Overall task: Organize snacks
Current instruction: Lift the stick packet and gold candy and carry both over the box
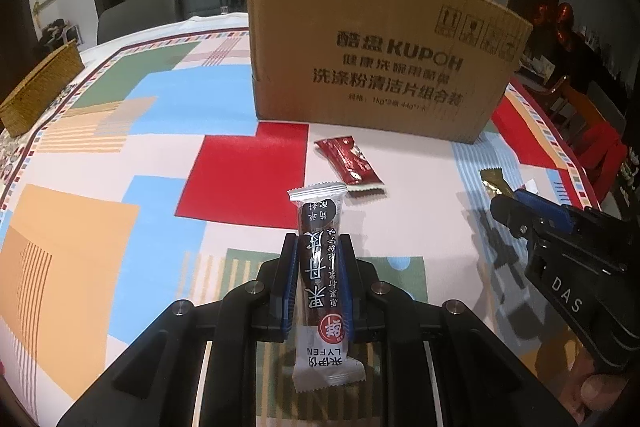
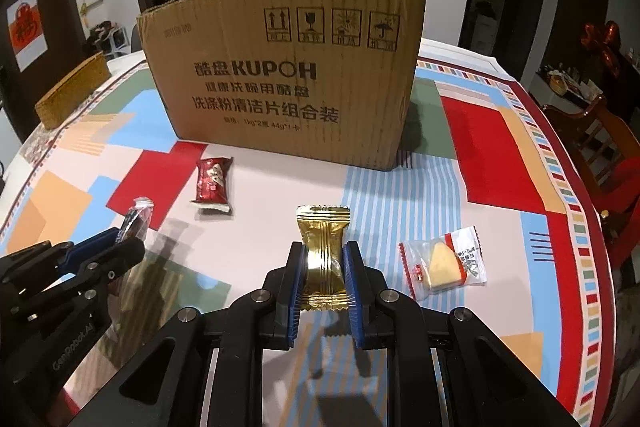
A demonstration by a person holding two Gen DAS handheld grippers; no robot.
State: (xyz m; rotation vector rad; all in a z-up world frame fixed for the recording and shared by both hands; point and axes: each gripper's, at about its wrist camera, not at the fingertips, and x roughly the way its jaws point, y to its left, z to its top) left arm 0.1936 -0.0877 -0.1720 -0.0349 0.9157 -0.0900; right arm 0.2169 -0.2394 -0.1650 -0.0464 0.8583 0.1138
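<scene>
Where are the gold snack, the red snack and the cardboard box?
gold snack (image 2: 322, 259): right wrist view, wrapper middle between the pads.
red snack (image 2: 212, 183): right wrist view, packet middle.
cardboard box (image 2: 288, 75): right wrist view, printed front wall.

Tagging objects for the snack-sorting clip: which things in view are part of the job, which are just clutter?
Job:
- dark fruit-strip snack, clamped in the left gripper
- gold-wrapped snack, clamped in the right gripper
- red snack packet, loose on the table
- clear-wrapped wedge snack, loose
- cardboard box, probably the destination

Lying about:
- woven basket
- patterned tablecloth
</scene>
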